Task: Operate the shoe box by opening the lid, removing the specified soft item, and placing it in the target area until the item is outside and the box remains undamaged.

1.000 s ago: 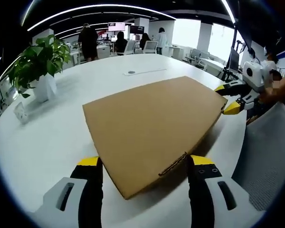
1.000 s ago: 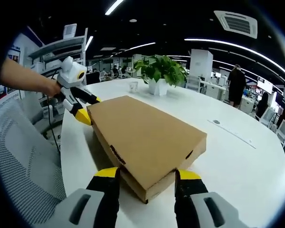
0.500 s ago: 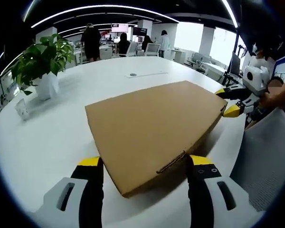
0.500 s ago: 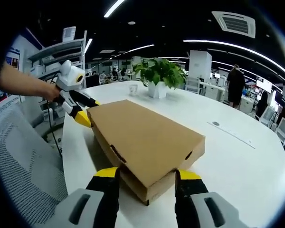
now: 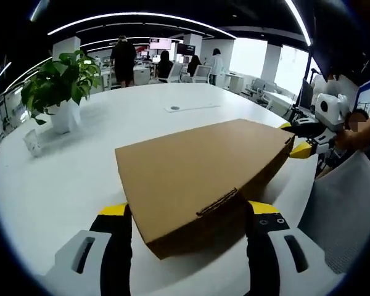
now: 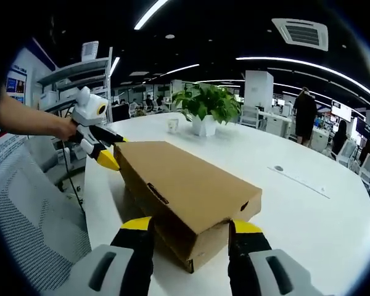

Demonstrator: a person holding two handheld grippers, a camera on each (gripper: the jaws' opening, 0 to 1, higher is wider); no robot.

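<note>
We see the brown shoe box point(image 5: 200, 179) lying on the white round table point(image 5: 68, 166) with its lid still down, one end between the jaws of our left gripper point(image 5: 188, 213) and the opposite end between the jaws of our right gripper point(image 6: 188, 227). Both pairs of jaws stand spread at the box ends; we cannot tell if they press the cardboard. A potted plant point(image 6: 208, 106) stands farther away on the table.
</note>
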